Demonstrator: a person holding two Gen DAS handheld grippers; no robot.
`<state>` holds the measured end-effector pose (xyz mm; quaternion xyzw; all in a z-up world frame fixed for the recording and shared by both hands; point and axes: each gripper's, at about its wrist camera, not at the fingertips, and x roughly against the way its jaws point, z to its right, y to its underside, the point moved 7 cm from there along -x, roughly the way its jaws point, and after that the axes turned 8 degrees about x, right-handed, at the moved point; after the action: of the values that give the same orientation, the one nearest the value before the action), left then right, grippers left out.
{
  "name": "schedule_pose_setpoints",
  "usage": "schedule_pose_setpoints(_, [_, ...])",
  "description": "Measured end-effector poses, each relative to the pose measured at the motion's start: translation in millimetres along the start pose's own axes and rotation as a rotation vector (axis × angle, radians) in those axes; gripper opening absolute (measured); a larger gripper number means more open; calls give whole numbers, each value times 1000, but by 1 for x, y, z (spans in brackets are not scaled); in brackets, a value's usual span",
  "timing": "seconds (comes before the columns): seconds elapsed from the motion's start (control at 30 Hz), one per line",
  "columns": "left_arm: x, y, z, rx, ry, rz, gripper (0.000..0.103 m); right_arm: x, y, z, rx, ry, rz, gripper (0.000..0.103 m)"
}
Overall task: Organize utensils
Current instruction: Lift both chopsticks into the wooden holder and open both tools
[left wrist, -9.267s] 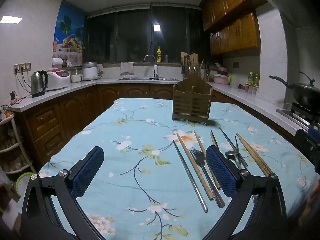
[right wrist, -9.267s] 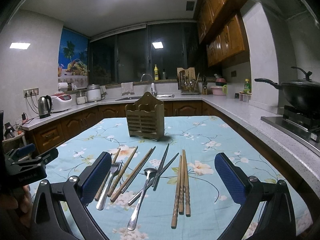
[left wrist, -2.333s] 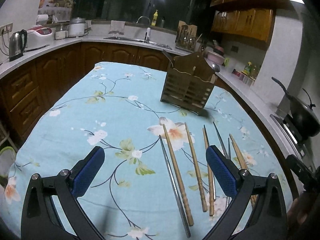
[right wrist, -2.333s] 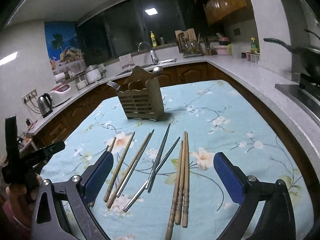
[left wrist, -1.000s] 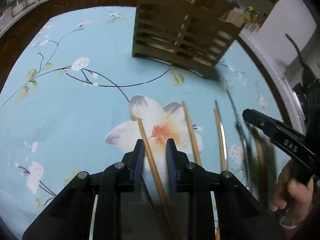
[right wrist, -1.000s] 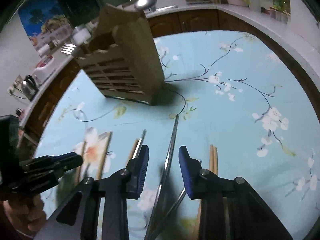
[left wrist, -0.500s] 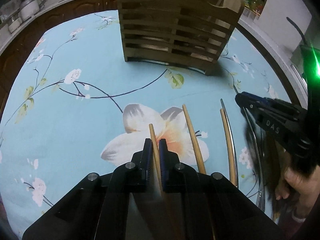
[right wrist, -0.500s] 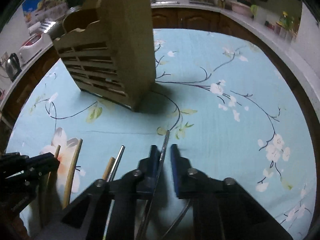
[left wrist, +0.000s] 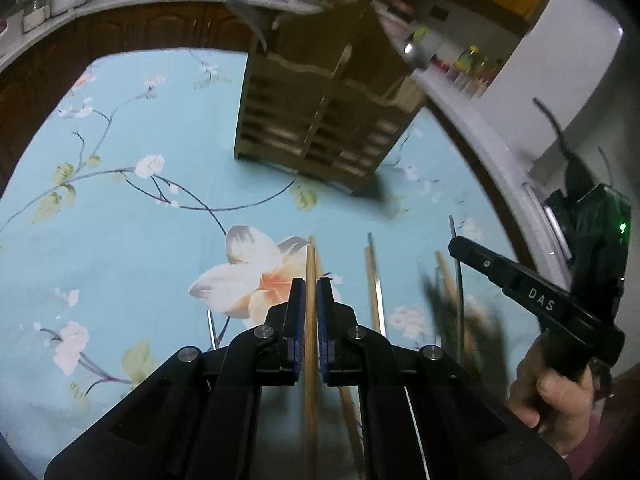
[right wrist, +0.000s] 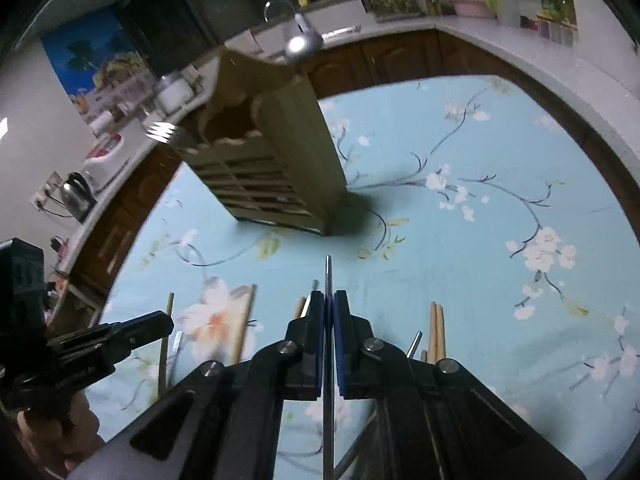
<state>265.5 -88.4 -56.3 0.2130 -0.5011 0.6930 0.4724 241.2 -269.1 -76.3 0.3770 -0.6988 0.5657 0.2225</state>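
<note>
Left gripper (left wrist: 311,292): black frame, blue ribbed pads, jaws closed on a round wooden chopstick (left wrist: 311,380), pale tan, which runs up the lower centre of the left view and ends just above the pads.

Right gripper (right wrist: 329,304): same build, jaws closed on a thin steel chopstick (right wrist: 327,276), grey and straight, whose tip stands above the pads at frame centre of the right view.

Tabletop (left wrist: 120,200): covered in a smooth light-blue cloth printed with white and peach blossoms and dark twigs.

Holder (right wrist: 276,160): a slatted wooden box with scalloped upper edges and separate compartments, upright on the cloth in the upper centre of both views, blurred. A fork (right wrist: 162,132) sticks out at its left side and a spoon (right wrist: 302,42) rises at its top; which compartments they occupy cannot be told.

Loose utensils on the cloth, below the holder: more wooden chopsticks (right wrist: 436,328) in a touching pair at lower right of the right view, another wooden one (left wrist: 374,288) beside a steel one right of the left gripper, and further sticks blurred at right.

Surroundings: a hand (left wrist: 556,396) at the lower right of the left view grips the other tool. A kettle (right wrist: 78,196) stands on the worktop at the left edge of the right view. The cloth between the held chopsticks and the holder is bare.
</note>
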Motion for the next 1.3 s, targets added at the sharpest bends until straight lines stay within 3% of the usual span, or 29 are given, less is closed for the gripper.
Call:
schedule_pose_setpoints(0.43, [90,4,16,-32,97,139,5,75,-6,-38,42,-44,143,4])
schedule_pose_setpoints(0.8, [128,3,17,-37,125,211,5,125,-19,-52,65,-71,247,4])
schedule_pose_setpoints(1.3, [165,-34,20,-51,123,342,5,137,-56,-56,99,-67,322,5])
